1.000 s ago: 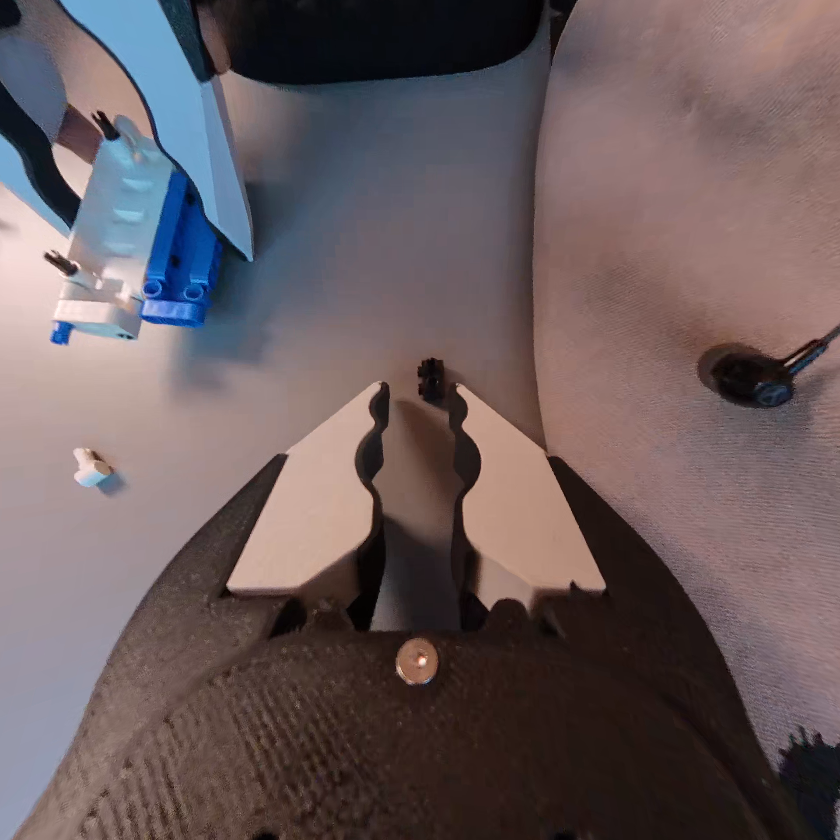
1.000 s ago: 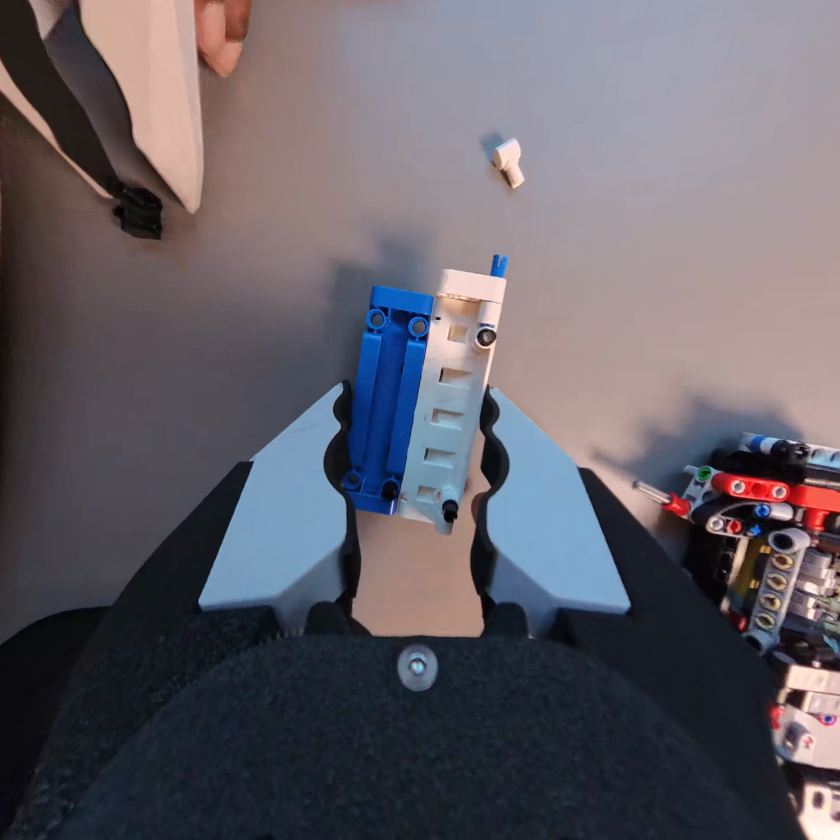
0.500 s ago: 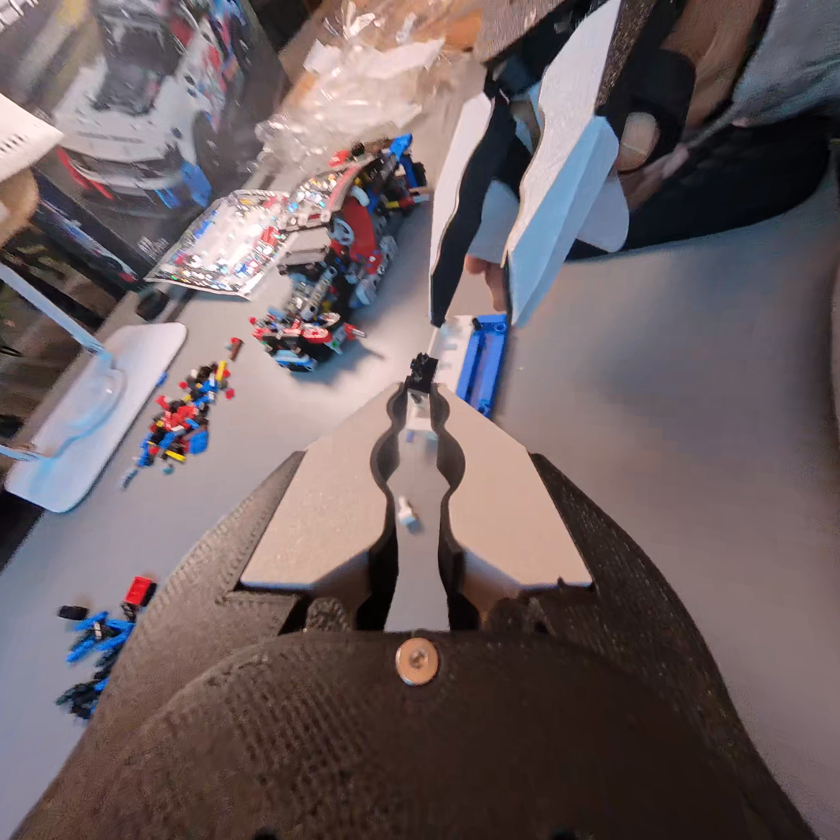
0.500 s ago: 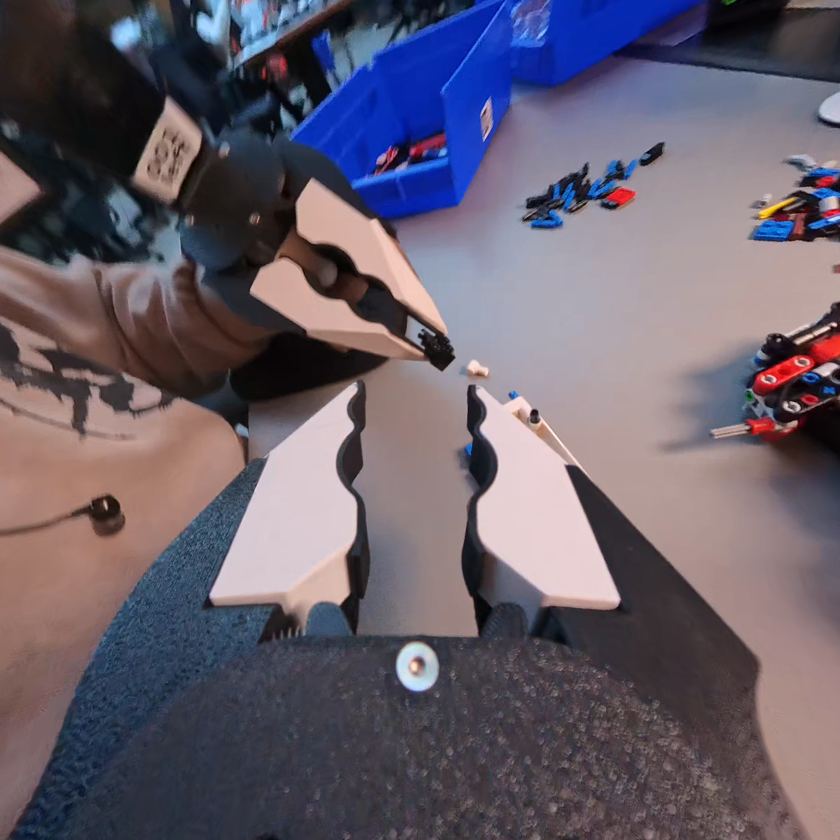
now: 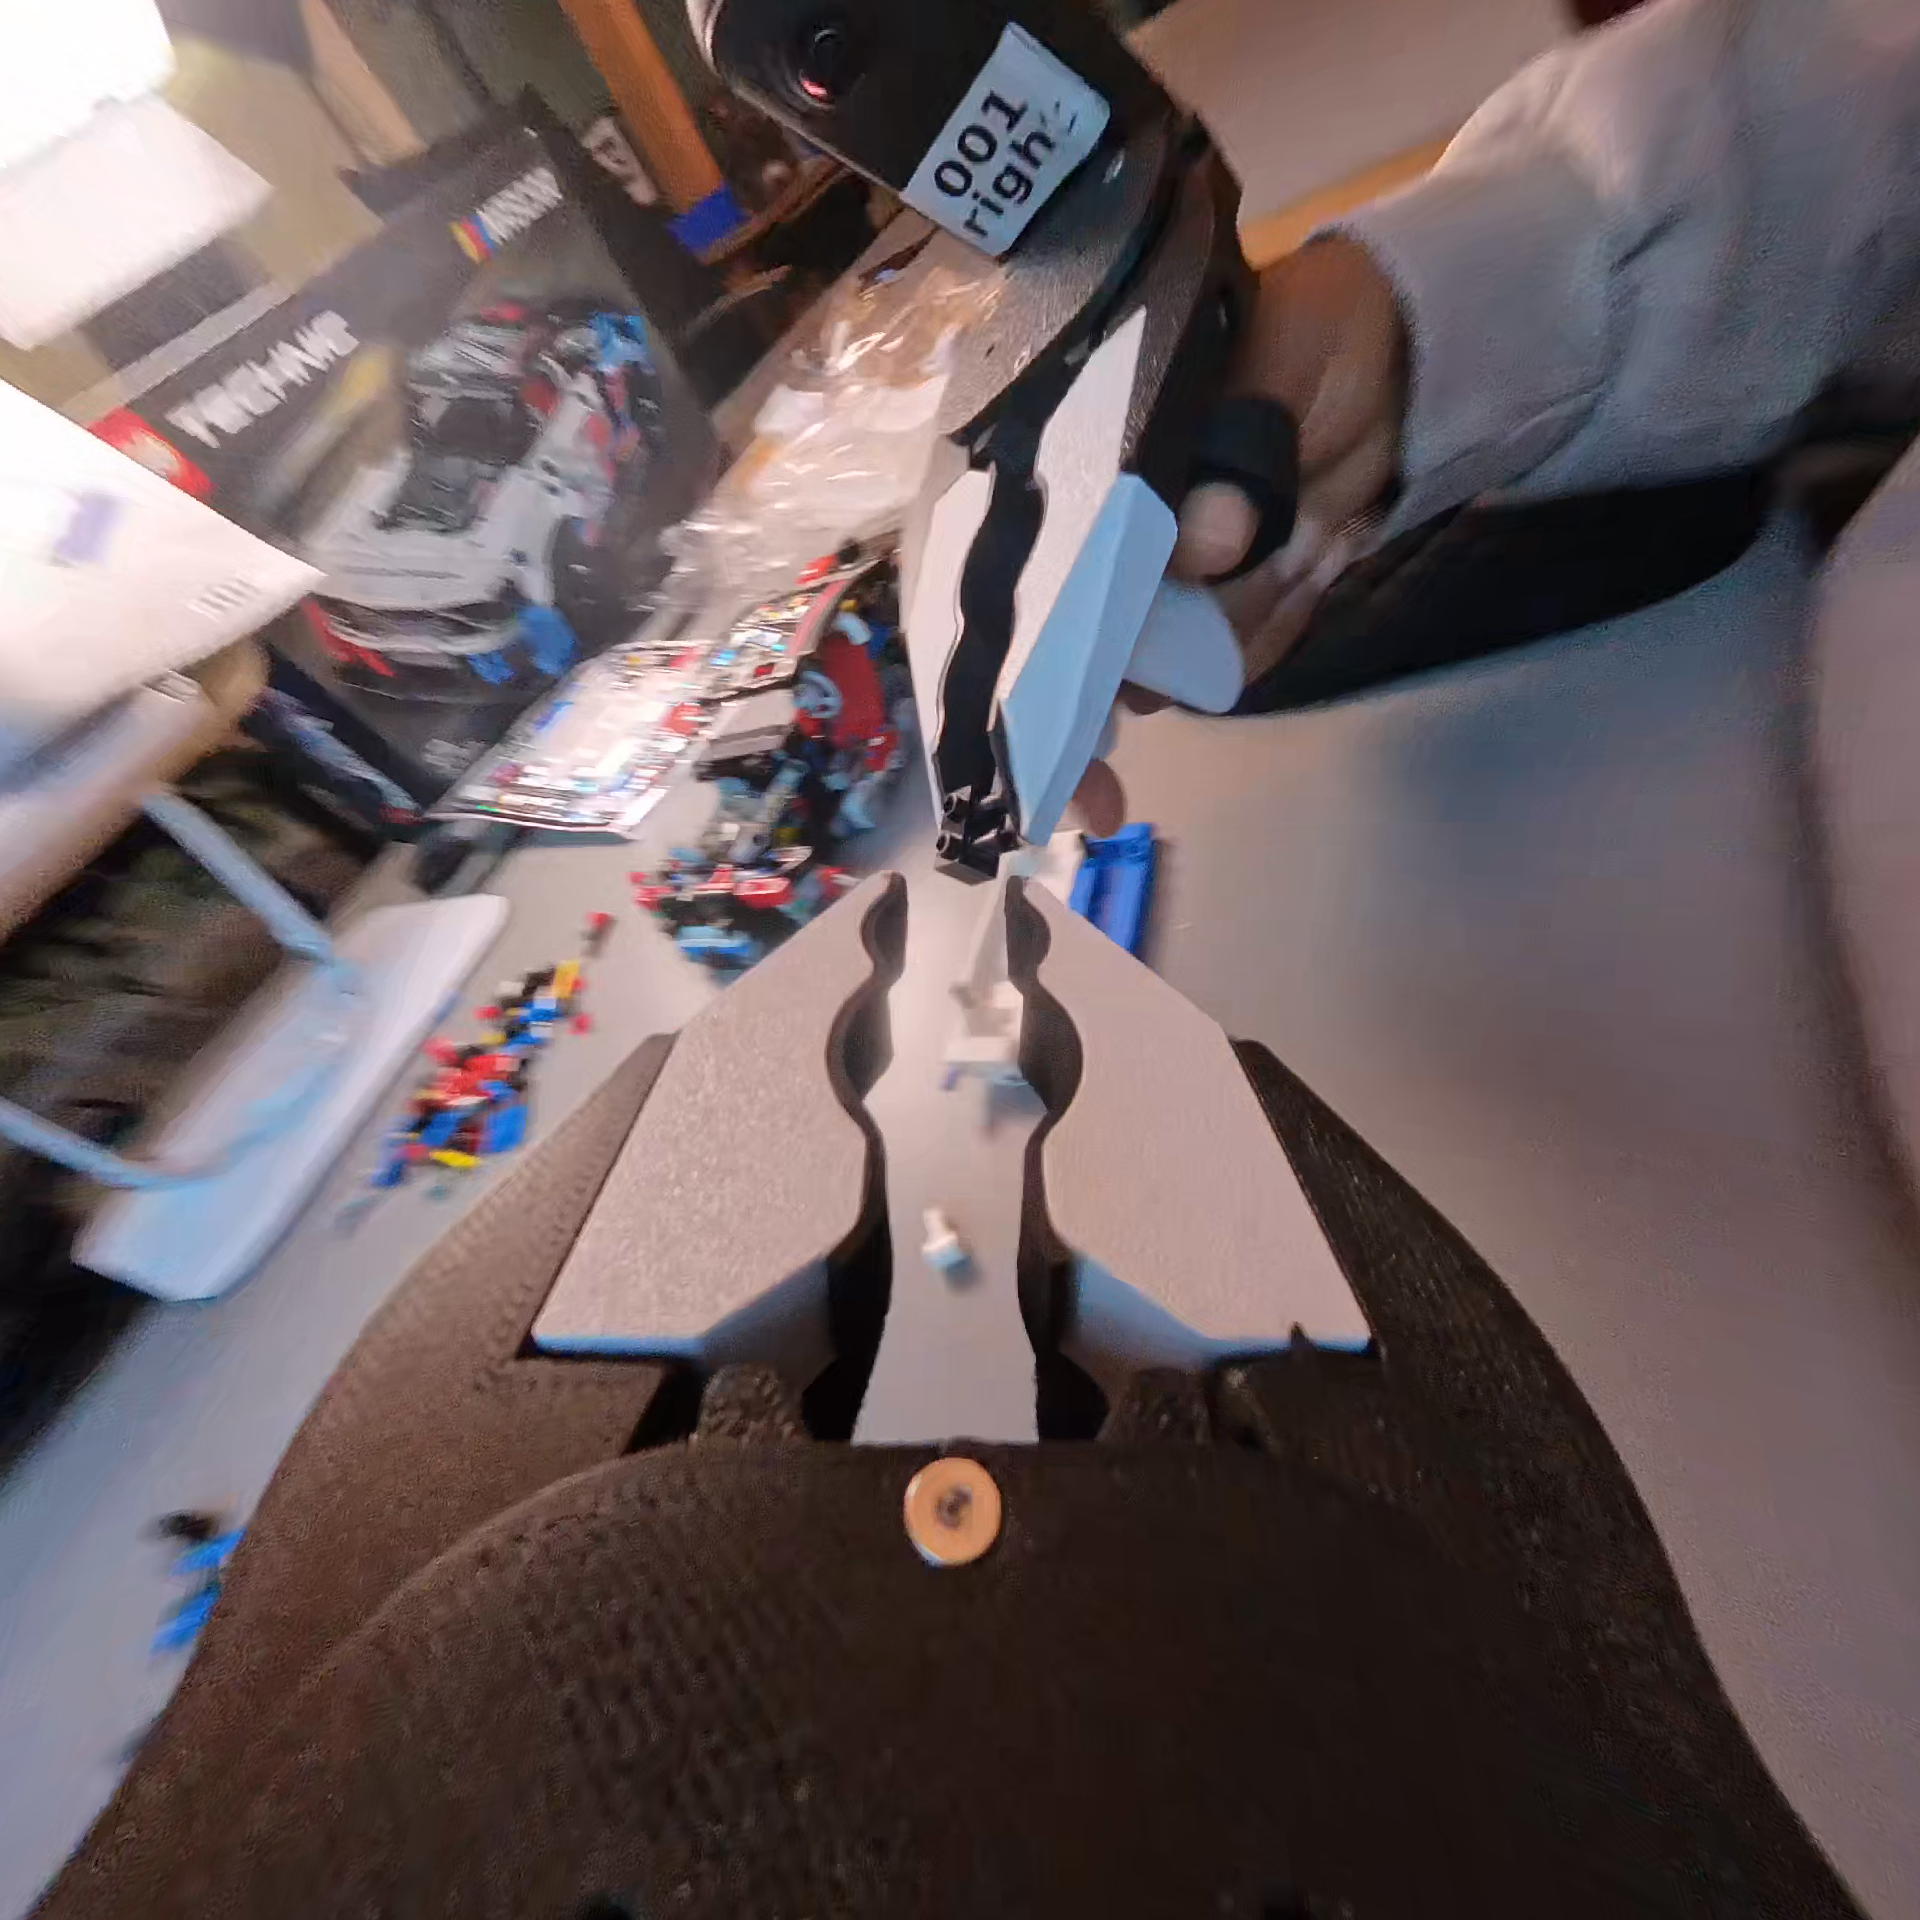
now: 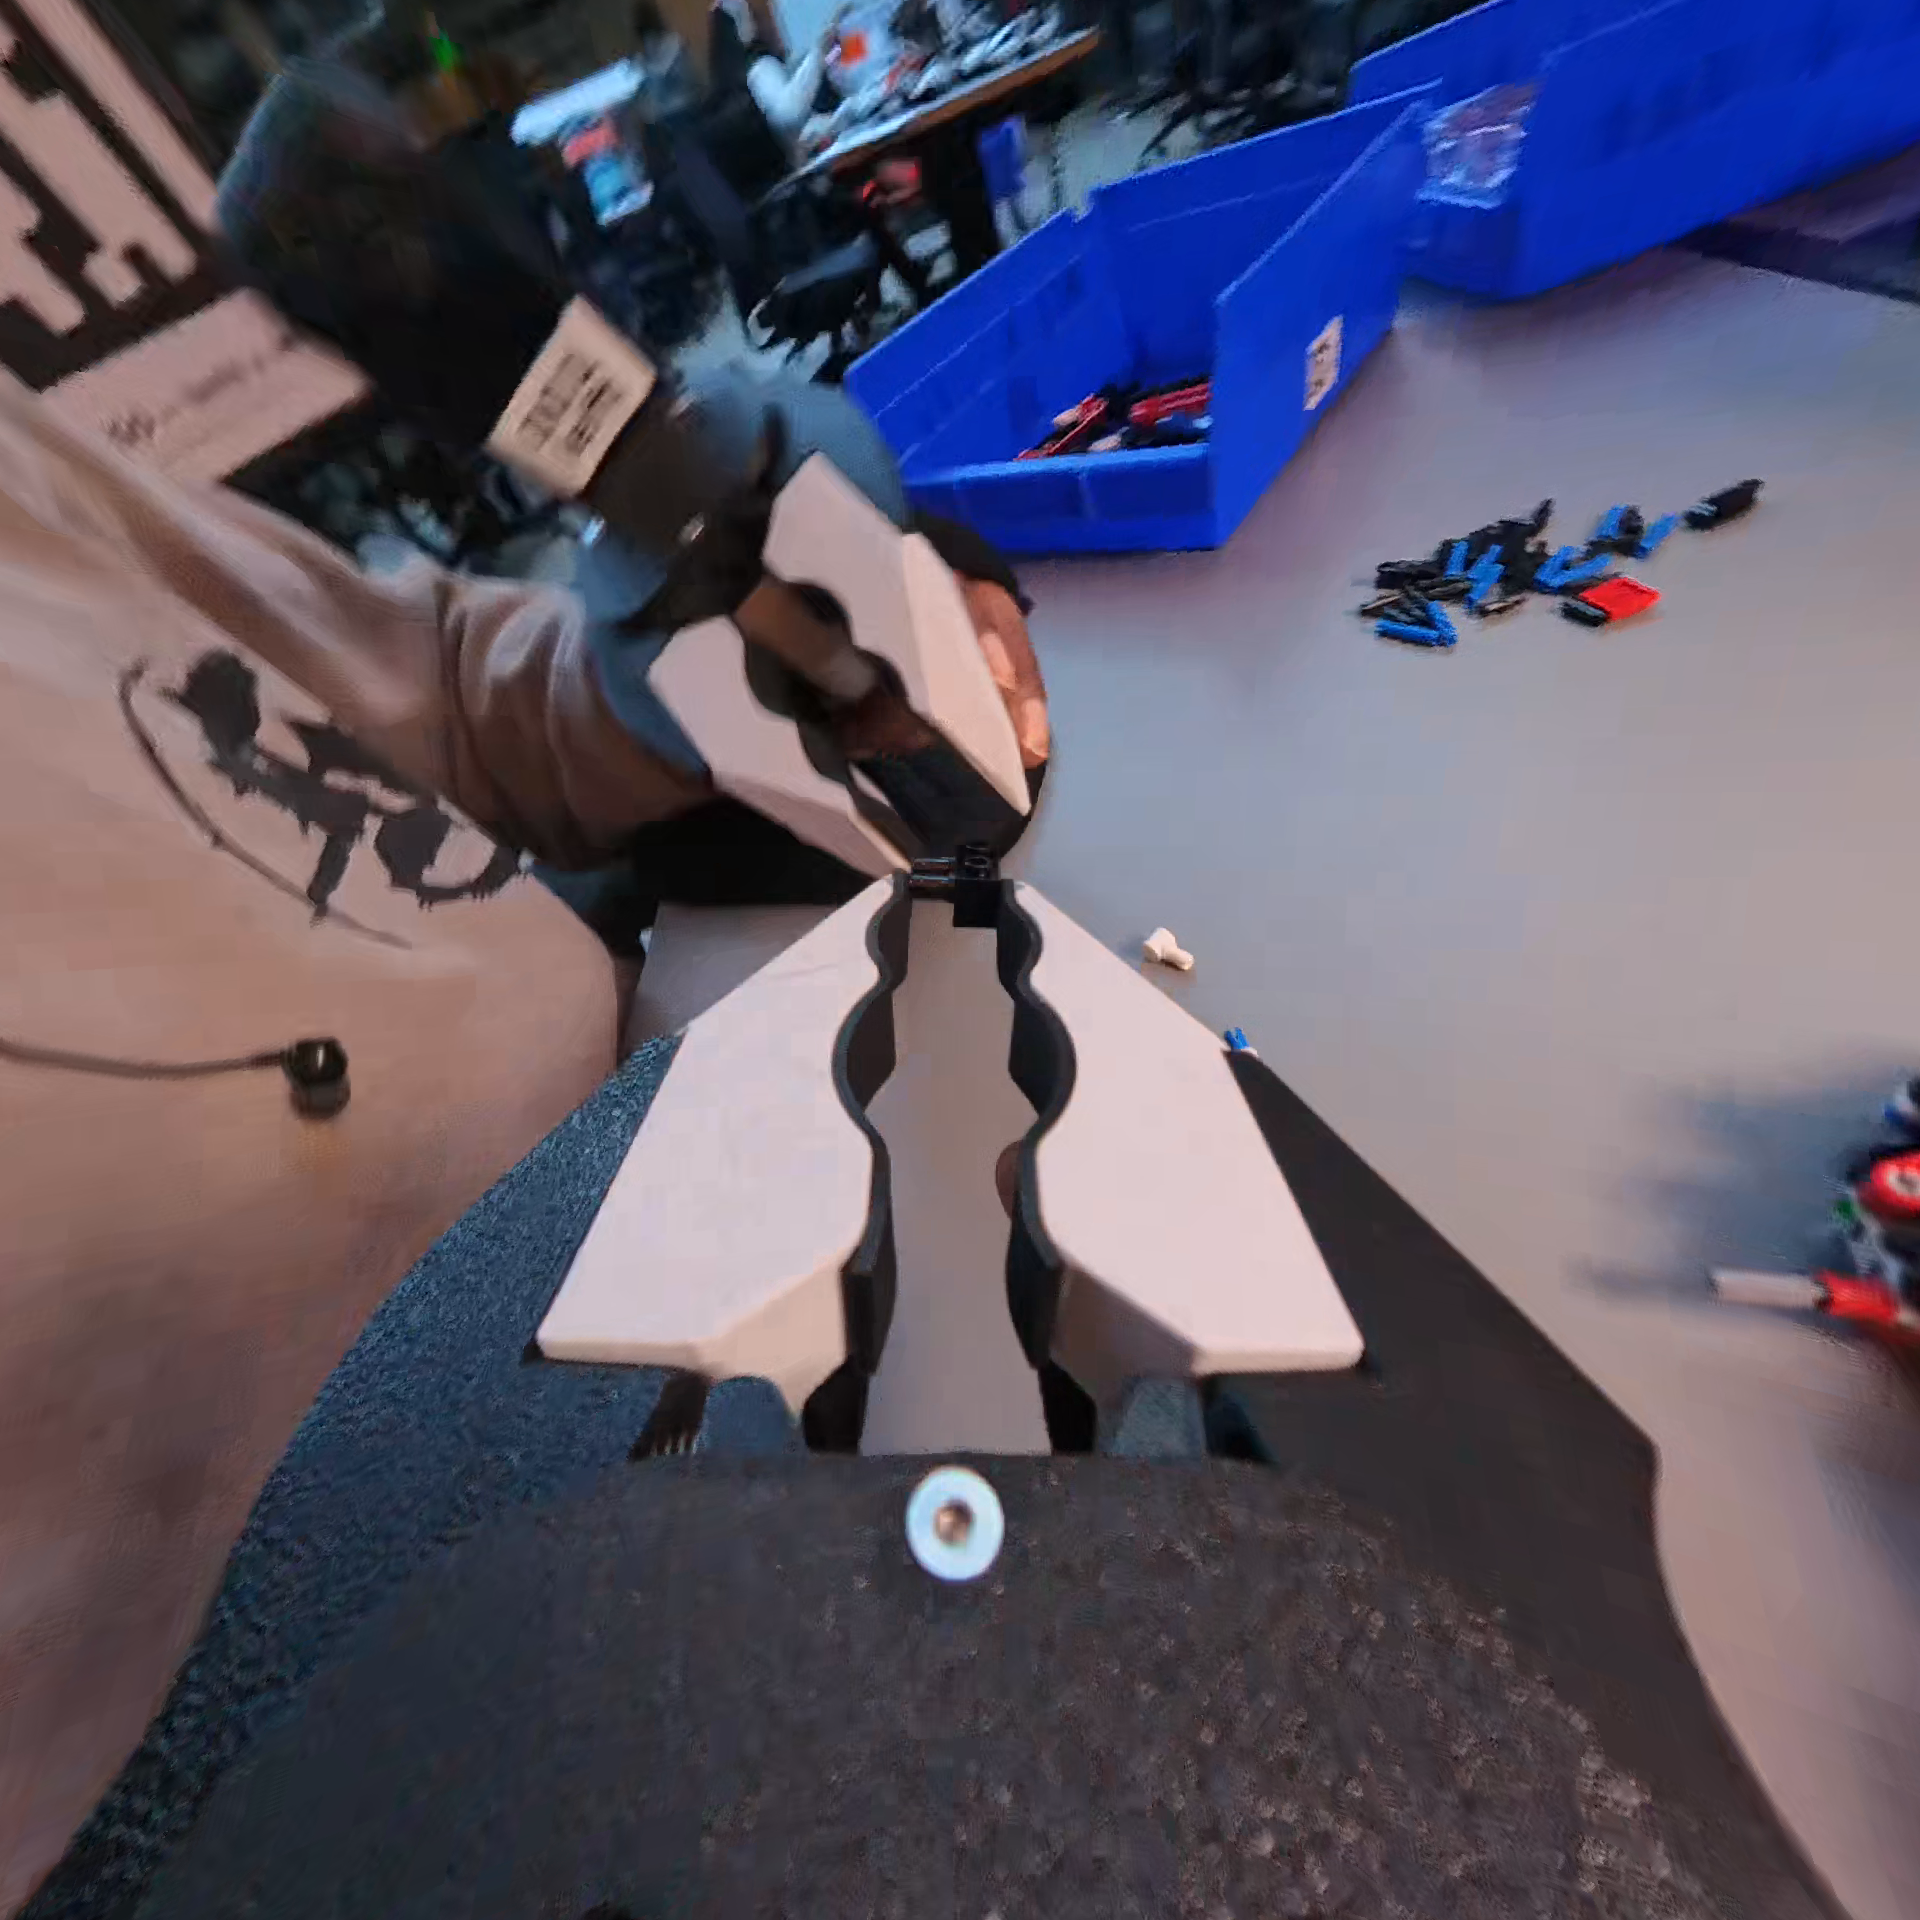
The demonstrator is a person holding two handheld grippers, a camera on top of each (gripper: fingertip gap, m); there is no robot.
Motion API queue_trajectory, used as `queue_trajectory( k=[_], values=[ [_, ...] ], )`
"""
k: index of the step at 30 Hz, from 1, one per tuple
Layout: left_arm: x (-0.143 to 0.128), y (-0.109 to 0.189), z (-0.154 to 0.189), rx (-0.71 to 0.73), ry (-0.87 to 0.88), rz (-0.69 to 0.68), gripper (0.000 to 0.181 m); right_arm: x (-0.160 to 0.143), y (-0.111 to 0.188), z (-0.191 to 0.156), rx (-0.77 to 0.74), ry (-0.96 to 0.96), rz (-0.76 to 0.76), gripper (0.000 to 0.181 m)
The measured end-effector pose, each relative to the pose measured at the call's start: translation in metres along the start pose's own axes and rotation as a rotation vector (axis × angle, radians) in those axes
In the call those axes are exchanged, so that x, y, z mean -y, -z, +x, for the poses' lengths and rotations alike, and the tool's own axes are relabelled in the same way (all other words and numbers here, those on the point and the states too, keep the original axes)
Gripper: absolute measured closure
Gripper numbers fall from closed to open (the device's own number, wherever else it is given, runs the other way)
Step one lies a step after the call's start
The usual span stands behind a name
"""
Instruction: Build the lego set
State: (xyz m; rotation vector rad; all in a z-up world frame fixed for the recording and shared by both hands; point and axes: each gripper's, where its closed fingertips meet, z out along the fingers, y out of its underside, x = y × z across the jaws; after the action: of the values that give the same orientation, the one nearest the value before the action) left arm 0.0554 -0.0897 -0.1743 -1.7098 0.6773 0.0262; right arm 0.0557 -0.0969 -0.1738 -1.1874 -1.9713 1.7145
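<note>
Left wrist view: my left tongs point(image 5: 953, 888) released, jaws apart with a clear gap; small black piece point(image 5: 971, 836) sits just past their tips, pinched in the tips of my right tongs point(image 5: 982, 810), which point down from above; white-and-blue assembly point(image 5: 1117, 883) lies flat on the tabletop point(image 5: 1507, 987) just behind; white pin point(image 5: 940, 1242) below the jaws; open tabletop to the right, loose pieces point(image 5: 488, 1070) and the part-built car point(image 5: 769, 831) crowd the left.

Right wrist view: right tongs point(image 6: 954, 894) clenched on the black piece point(image 6: 961, 878) at the very tips, above the tabletop; left tongs point(image 6: 940, 821) nose-to-nose with them; blue bins point(image 6: 1091, 416) well apart at the far edge.
</note>
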Motion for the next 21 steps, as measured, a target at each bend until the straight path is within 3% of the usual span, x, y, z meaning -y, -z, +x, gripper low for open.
queue_trajectory(
  k=[1, 4, 7, 13, 21],
  values=[
    [0.003, 0.004, 0.005, -0.113, 0.16, 0.038, 0.165, -0.004, 0.002, -0.006, 0.06, 0.088, -0.059, 0.167],
    [0.011, 0.013, 0.008, -0.384, 0.644, 0.08, 0.164, -0.013, 0.004, -0.018, 0.177, 0.306, -0.211, 0.167],
    [0.015, 0.014, 0.017, -0.579, 0.889, 0.057, 0.163, -0.012, -0.002, -0.022, 0.225, 0.44, -0.32, 0.167],
    [0.018, 0.012, 0.026, -0.728, 1.03, 0.028, 0.167, -0.009, -0.004, -0.034, 0.313, 0.594, -0.409, 0.167],
    [0.025, 0.012, 0.021, -0.812, 1.121, 0.059, 0.168, 0.002, -0.002, -0.03, 0.281, 0.673, -0.393, 0.167]
  ],
)
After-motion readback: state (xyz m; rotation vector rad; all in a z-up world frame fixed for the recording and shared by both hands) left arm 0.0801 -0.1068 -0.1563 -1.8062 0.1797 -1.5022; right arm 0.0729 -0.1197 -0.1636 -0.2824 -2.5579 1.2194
